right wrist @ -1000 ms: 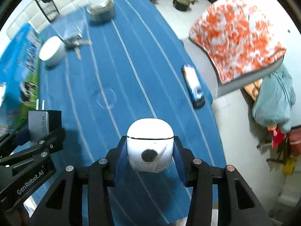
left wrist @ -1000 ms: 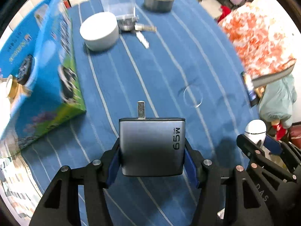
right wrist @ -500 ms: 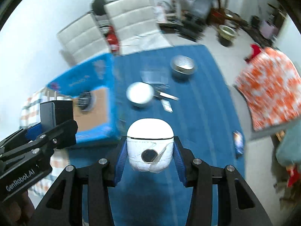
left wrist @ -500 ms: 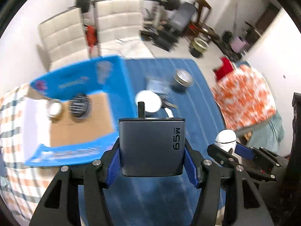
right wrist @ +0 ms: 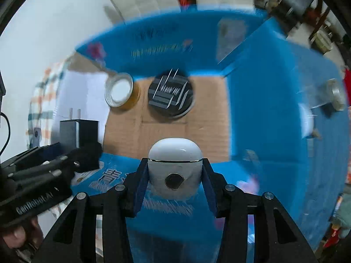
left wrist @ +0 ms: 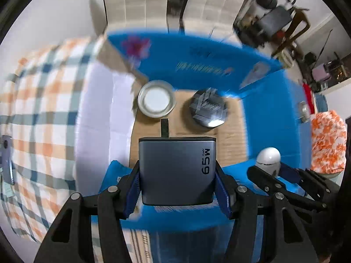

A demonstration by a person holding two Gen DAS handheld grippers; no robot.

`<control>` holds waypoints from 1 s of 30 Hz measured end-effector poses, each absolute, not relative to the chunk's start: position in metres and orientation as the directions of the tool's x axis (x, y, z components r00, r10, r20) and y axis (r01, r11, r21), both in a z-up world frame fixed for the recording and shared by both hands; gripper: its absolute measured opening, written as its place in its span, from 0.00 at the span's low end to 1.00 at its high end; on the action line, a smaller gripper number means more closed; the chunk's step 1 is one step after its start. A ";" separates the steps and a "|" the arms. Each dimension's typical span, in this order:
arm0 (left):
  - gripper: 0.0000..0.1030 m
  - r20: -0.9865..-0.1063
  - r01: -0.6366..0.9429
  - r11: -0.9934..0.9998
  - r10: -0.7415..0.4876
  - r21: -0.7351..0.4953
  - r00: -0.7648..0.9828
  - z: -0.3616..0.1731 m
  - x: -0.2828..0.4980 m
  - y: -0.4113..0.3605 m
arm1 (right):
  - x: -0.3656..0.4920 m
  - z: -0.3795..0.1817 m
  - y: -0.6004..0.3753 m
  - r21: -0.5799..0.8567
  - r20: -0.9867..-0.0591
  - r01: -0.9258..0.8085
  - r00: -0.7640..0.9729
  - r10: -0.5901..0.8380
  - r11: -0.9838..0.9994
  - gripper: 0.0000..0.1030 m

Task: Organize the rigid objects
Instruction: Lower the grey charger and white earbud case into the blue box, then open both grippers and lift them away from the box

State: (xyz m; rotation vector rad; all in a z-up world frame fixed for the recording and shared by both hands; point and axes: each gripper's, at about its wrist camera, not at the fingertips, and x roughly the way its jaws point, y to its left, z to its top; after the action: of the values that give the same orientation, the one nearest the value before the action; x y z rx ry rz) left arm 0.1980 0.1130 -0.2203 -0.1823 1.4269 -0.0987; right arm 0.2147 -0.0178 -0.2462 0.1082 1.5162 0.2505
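Left gripper clamps the grey charger; right gripper clamps the white earbud case. Both hang above the open blue box, which already holds a jar and a dark disc; neither carried item is deposited yet

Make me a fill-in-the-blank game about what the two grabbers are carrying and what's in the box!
1. The left gripper is shut on a grey ____ marked 65W.
2. The right gripper holds an earbud case coloured ____.
3. The blue box has a floor made of brown ____.
4. Already in the box, beside the dark round tin, sits a jar with a lid coloured ____.

Missing words: charger; white; cardboard; white
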 end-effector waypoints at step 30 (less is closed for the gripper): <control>0.59 -0.983 -0.010 0.987 -0.160 -0.160 -0.085 -0.290 0.205 0.141 | 0.222 -0.298 -0.004 0.180 -0.983 -0.097 -0.054 0.176 0.979 0.54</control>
State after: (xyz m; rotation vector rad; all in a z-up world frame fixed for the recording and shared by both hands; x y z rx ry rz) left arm 0.2051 0.1411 -0.2900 -0.1298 1.6527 -0.1253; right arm 0.2215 -0.0036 -0.2977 0.0612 1.6095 0.2223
